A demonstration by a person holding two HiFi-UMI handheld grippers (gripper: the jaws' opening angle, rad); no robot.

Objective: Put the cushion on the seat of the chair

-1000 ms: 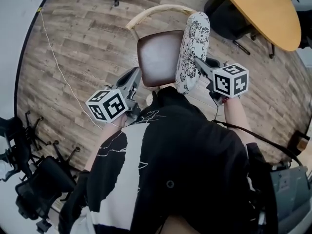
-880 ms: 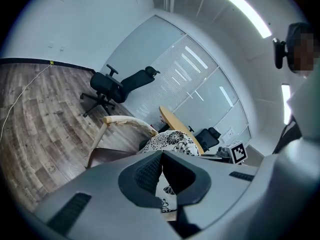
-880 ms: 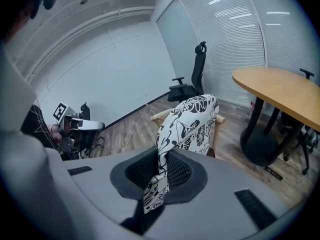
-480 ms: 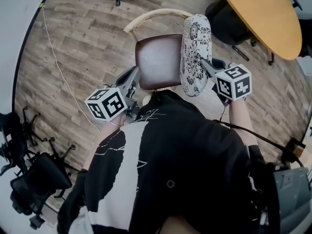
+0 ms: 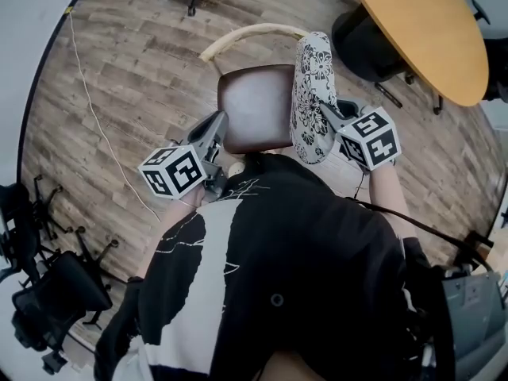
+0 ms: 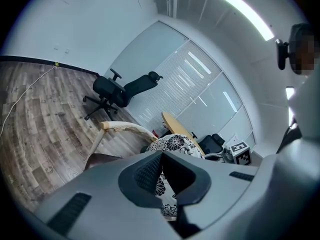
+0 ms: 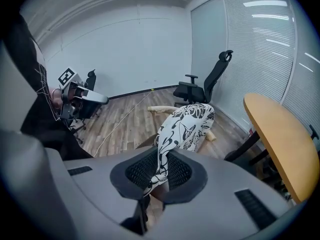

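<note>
The chair has a brown seat (image 5: 252, 105) and a curved pale wooden backrest (image 5: 246, 32). A white cushion (image 5: 311, 94) with black flowers stands on edge over the seat's right side. My right gripper (image 5: 325, 115) is shut on its near edge. In the right gripper view the cushion (image 7: 185, 124) rises from between the pads (image 7: 142, 170) of that gripper (image 7: 159, 173). My left gripper (image 5: 215, 127) hovers at the seat's near left corner. It is shut and holds nothing, its jaws meeting at the tip (image 6: 161, 155). Beyond them show the cushion (image 6: 175, 143) and backrest (image 6: 122, 129).
A round orange table (image 5: 425, 18) stands at the far right, with a dark chair (image 5: 361, 34) under it. A black office chair (image 6: 120, 90) sits beyond the wooden chair. A white cable (image 5: 95, 117) runs across the wood floor. Black chair bases (image 5: 40, 276) crowd the near left.
The right gripper has rolled, and the cushion has tipped and shifted slightly left over the seat's right edge. The left gripper has barely moved.
</note>
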